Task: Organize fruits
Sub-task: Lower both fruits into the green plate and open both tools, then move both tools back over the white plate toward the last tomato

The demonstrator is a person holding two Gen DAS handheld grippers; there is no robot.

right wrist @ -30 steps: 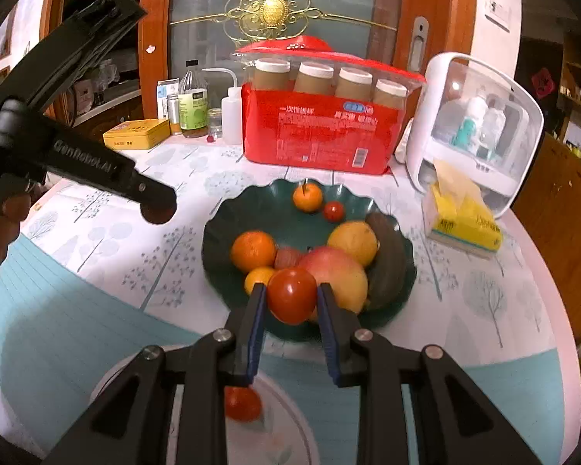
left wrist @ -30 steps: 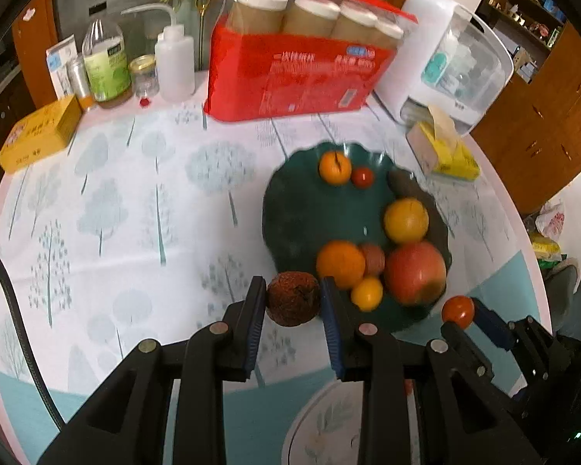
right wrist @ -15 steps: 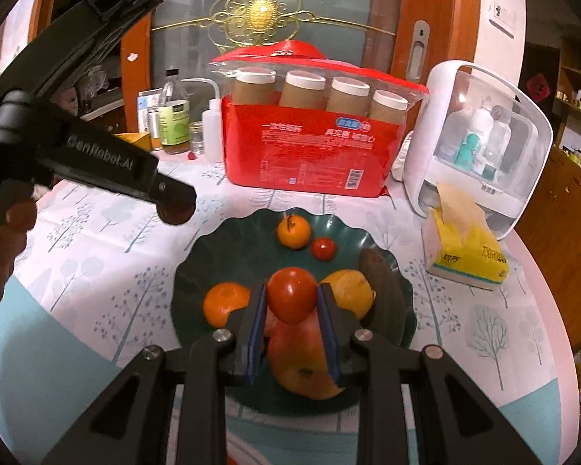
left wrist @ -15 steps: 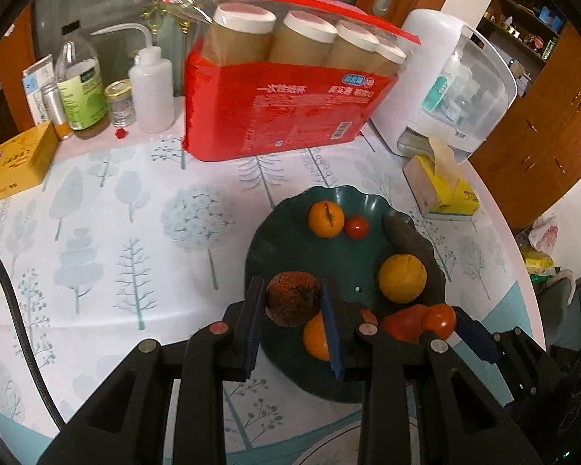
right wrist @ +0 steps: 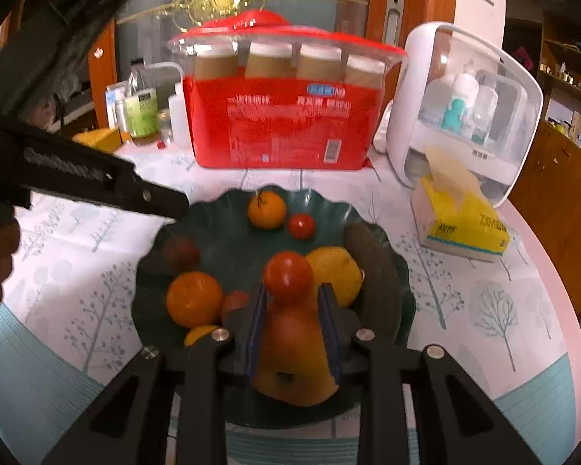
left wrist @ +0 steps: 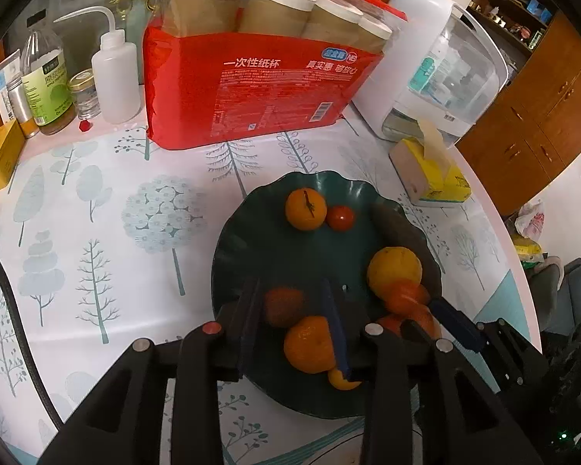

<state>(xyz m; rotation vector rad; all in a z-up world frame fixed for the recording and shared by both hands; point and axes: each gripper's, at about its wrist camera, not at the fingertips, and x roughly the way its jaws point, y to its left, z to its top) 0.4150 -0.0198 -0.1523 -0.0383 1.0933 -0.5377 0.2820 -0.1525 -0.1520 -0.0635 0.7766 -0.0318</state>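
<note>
While both fruits sit over the green plate (left wrist: 228,240), your left gripper (left wrist: 292,308) has its jaws spread around the dark brown fruit (left wrist: 284,306), with a gap showing on each side (motion blur there, so I can't tell whether a pad grazes it). That fruit looks to be resting on the plate floor, just beside the orange (left wrist: 310,345).

Your right gripper (right wrist: 290,304) is over the big yellow-red fruit (right wrist: 294,352). The tomato (right wrist: 288,275) sits at the very tips of its jaws, which look parted; I can't tell whether they pinch it or it already rests on the pile.

Handling notes:
- Tomato: light, smooth skin, soft. It bruises under squeeze and rolls freely. Take it across its widest part, with light pressure.
- Perched on a rounded fruit beside the yellow citrus (right wrist: 335,271), it will likely roll toward the plate centre.
- Brown fruit: rough, dull skin, so it grips well. It looks firm, though I can't confirm that. Grab across the middle.

Also on the plate: a mandarin (left wrist: 305,209), a small tomato (left wrist: 340,217) and a dark long fruit (right wrist: 372,267) by the right rim. The plate sits on the tree-print counter (left wrist: 97,232), in front of the red cup pack (left wrist: 251,85).
</note>
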